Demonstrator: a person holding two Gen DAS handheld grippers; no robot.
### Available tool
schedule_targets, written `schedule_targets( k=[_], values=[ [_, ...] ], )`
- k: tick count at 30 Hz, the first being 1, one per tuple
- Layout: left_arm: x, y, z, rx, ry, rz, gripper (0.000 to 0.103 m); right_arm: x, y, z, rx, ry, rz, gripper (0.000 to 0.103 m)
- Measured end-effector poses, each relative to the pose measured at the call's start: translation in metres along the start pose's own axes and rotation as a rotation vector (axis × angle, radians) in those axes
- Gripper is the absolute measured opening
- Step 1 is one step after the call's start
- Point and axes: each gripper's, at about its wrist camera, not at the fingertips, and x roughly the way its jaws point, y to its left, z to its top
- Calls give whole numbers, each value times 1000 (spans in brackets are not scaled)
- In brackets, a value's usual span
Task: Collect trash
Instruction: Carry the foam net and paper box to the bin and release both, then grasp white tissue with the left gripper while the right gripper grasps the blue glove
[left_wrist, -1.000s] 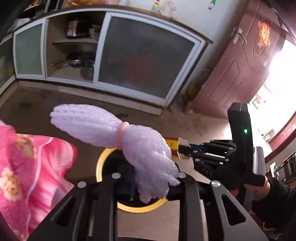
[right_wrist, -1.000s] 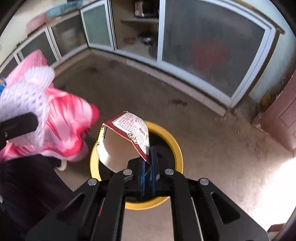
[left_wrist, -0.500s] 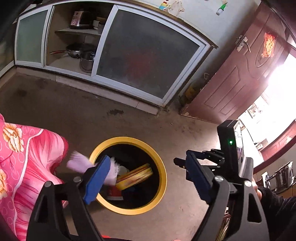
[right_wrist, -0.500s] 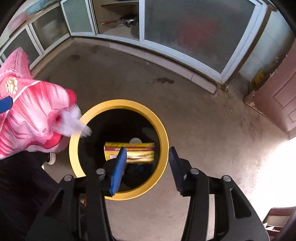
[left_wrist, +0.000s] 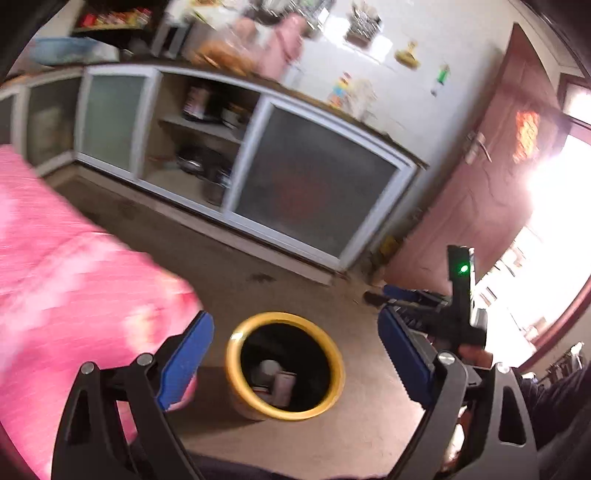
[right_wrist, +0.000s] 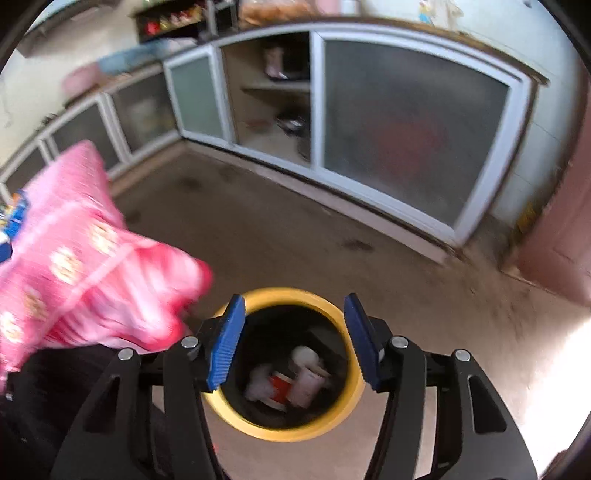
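While one yellow-rimmed bin (right_wrist: 352, 400) holds trash, both tools, left tool (left_wrist: 295, 360) and right tool (right_wrist: 295, 343), gape empty.

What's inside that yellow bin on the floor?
The yellow bin holds a heap of trash: white crumpled pieces and something red and white, blurred. Its dark wall and the pile itself hide whatever lies deeper; the right gripper hangs open above it.

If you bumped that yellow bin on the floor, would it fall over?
Probably not from a light bump. The yellow bin looks about as wide as it is tall and stands flat on the floor, so it should slide rather than tip. It is likely light: only a few pieces of trash lie at the bottom, so a hard knock near the rim might topple it.
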Motion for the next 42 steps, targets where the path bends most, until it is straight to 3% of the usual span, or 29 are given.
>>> schedule_targets(
  k=[4, 8, 13, 17, 21, 26, 31, 42],
  values=[
    [-78, 31, -9, -24, -87, 157, 92, -19, 45, 18, -78, -82, 79, 55],
    [-150, 69, -23, -64, -163, 412, 95, -24, 117, 32, -205, -110, 216, 58],
    [-211, 117, -38, -101, -163, 771, 95, -20, 220, 42, -347, -125, 412, 60],
    [-237, 156, -42, -170, -144, 867, 95, -7, 302, 53, -453, -119, 507, 60],
    [-238, 181, -45, -196, -130, 857, 95, 17, 375, 72, -526, -99, 540, 60],
    [-216, 196, -31, -199, -114, 814, 95, 45, 427, 99, -572, -37, 580, 60],
    [-189, 209, -17, -169, -80, 786, 95, 73, 461, 116, -577, 20, 587, 60],
    [-153, 247, -15, -252, 15, 724, 95, 128, 497, 113, -589, 149, 552, 60]
  ],
)
